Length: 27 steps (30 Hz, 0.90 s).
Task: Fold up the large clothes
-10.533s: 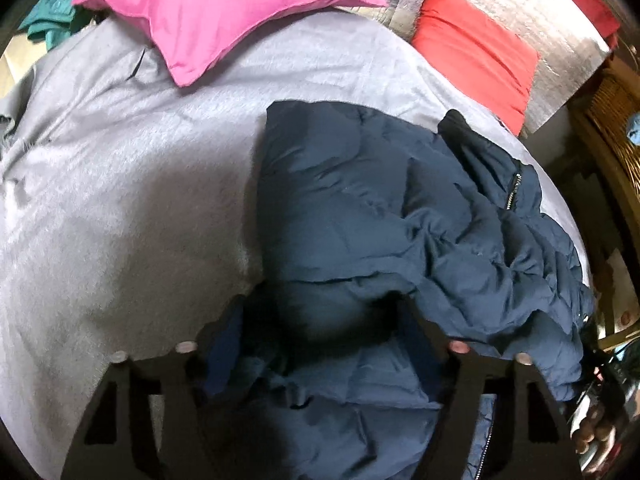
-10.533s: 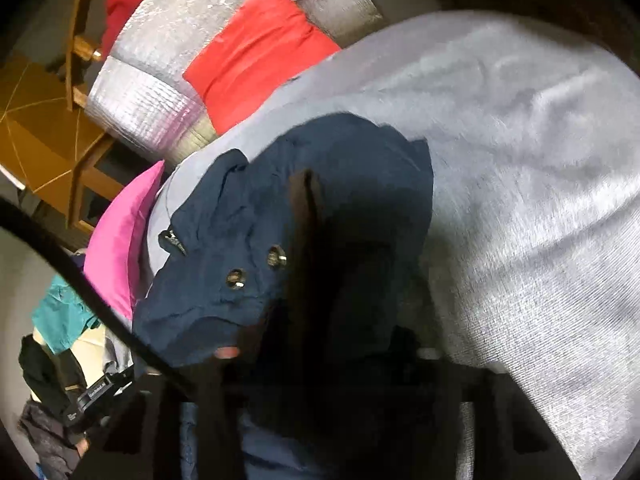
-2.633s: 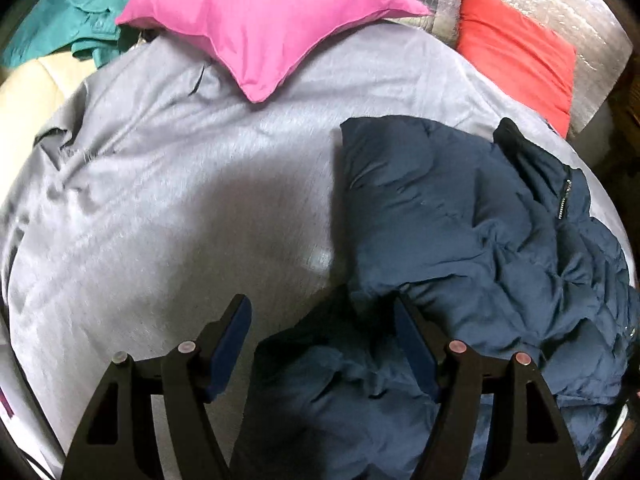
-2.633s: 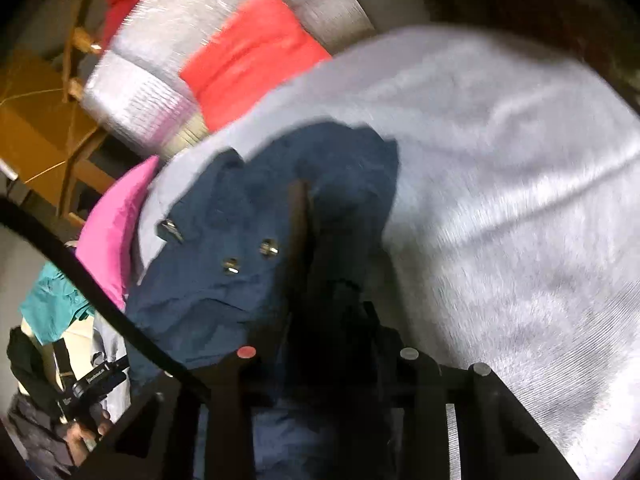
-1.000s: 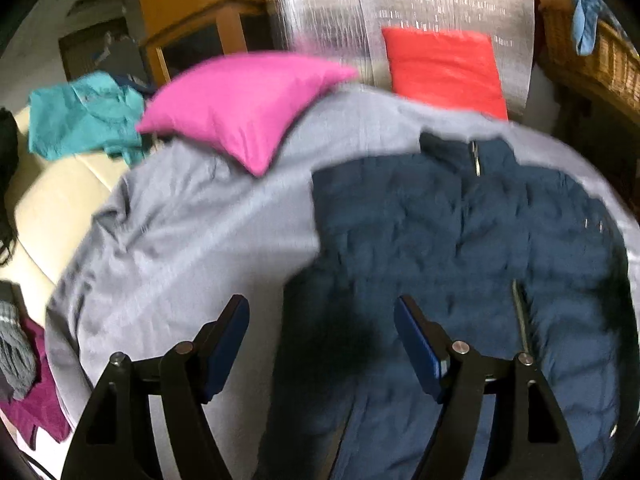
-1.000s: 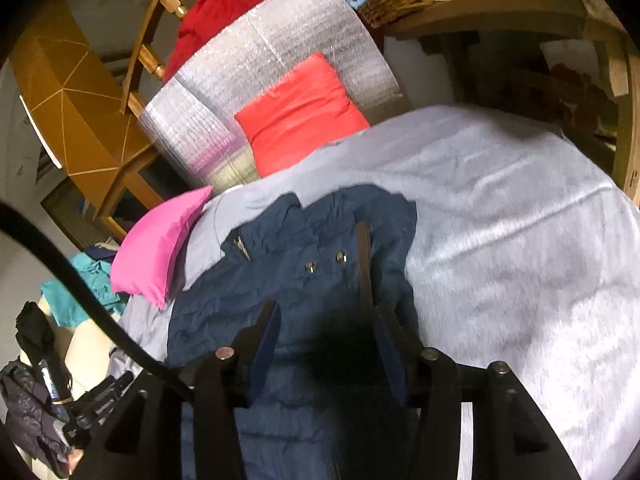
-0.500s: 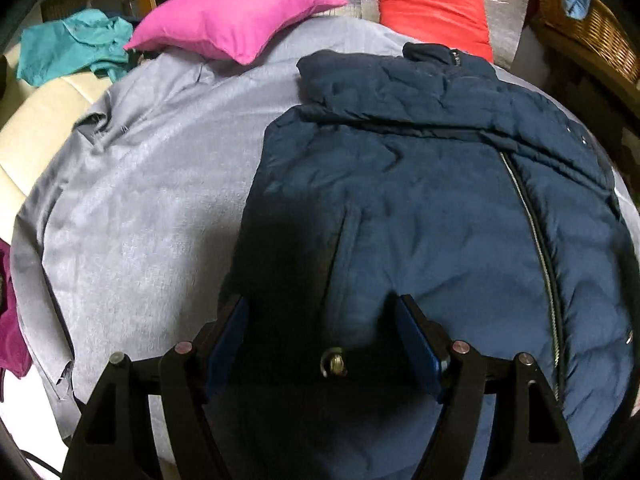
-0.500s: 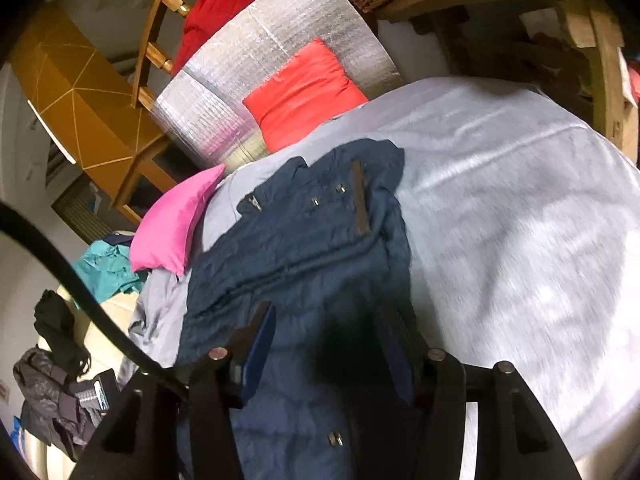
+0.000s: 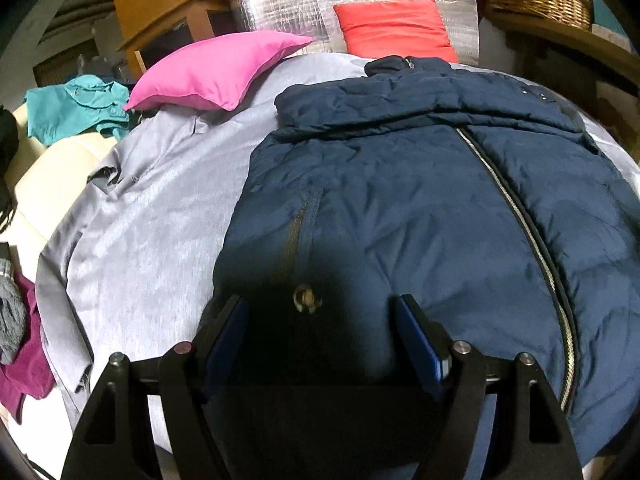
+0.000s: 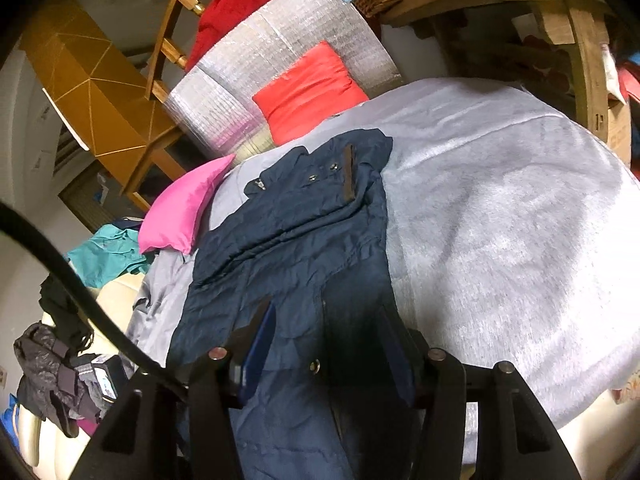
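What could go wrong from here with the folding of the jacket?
The jacket hangs over the near edge of the bed, so it may slide off. Both the left gripper and the right gripper are open above it, holding nothing. The pink pillow lies close by and may hinder a sideways fold.

navy jacket [image 9: 420, 208] spread flat on grey bedspread [image 9: 140, 240], L gripper [image 9: 320, 320] fingers [image 9: 420, 344] apart over hem, pink pillow [image 9: 216, 68] behind
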Each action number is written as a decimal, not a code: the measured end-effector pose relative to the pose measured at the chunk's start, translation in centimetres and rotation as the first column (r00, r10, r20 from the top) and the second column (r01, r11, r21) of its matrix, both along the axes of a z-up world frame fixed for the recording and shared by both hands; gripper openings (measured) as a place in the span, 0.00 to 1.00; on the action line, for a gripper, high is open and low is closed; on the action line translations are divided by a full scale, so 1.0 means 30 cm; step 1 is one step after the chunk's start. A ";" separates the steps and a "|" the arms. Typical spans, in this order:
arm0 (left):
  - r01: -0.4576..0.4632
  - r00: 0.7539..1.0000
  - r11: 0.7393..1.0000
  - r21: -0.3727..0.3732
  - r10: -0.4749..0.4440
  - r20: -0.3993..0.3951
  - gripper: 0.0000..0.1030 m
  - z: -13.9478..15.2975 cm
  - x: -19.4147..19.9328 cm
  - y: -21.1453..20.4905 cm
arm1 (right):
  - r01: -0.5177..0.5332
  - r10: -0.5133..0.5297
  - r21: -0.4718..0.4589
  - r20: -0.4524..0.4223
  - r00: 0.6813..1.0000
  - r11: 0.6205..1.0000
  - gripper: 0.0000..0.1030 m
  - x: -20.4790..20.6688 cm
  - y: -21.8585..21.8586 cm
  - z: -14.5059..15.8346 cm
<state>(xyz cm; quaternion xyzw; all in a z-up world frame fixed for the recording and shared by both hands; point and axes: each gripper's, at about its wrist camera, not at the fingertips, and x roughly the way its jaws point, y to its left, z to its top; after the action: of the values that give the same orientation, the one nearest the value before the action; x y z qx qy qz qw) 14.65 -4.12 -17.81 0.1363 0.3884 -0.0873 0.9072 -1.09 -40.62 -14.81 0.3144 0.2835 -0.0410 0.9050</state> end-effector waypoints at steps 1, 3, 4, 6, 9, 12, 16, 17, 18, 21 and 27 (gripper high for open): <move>-0.003 1.000 1.000 -0.010 0.003 -0.006 0.74 0.001 -0.011 0.007 | -0.003 0.003 -0.002 0.004 1.000 1.000 0.55 -0.006 0.004 0.001; -0.007 1.000 1.000 -0.020 0.007 -0.022 0.74 0.003 -0.031 0.023 | -0.008 0.008 -0.015 0.011 1.000 1.000 0.55 -0.016 0.012 0.006; -0.008 1.000 1.000 -0.019 0.007 -0.027 0.74 0.003 -0.043 0.029 | -0.010 0.011 -0.018 0.015 1.000 1.000 0.55 -0.023 0.016 0.007; -0.010 0.999 1.000 -0.019 0.009 -0.033 0.74 0.007 -0.078 0.045 | -0.017 0.017 -0.010 0.021 1.000 1.000 0.56 -0.032 0.015 0.004; -0.015 0.999 1.000 -0.023 0.014 -0.051 0.74 0.010 -0.131 0.079 | -0.022 0.022 0.008 0.022 1.000 1.000 0.56 -0.039 0.007 -0.005; -0.019 0.998 1.000 -0.014 0.018 -0.063 0.74 0.011 -0.174 0.104 | -0.023 0.022 0.014 0.025 0.999 1.000 0.56 -0.045 0.002 -0.009; -0.029 0.997 1.000 0.001 0.029 -0.074 0.74 0.017 -0.209 0.137 | -0.030 0.030 0.016 0.032 0.999 0.999 0.56 -0.058 0.018 -0.011; -0.034 0.997 0.999 0.000 0.034 -0.074 0.74 0.021 -0.216 0.145 | -0.035 0.034 0.015 0.029 0.999 0.999 0.56 -0.059 0.026 -0.014; -0.039 0.997 0.999 -0.002 0.039 -0.074 0.74 0.027 -0.222 0.152 | -0.040 0.040 0.012 0.026 0.999 0.999 0.56 -0.059 0.035 -0.016; -0.050 0.996 0.999 -0.022 0.049 -0.072 0.74 0.044 -0.239 0.173 | -0.060 0.060 0.002 0.015 0.998 0.998 0.57 -0.061 0.064 -0.026; -0.075 0.994 0.996 -0.055 0.071 -0.078 0.74 0.073 -0.244 0.204 | -0.074 0.074 0.026 0.016 0.997 0.997 0.61 -0.084 0.061 -0.043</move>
<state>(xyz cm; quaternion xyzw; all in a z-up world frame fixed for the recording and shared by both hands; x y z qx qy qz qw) 7.32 2.00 -15.63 0.0923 0.4247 -0.0704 0.8979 -3.61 -38.79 -16.09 0.3158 0.2885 -0.0014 0.9039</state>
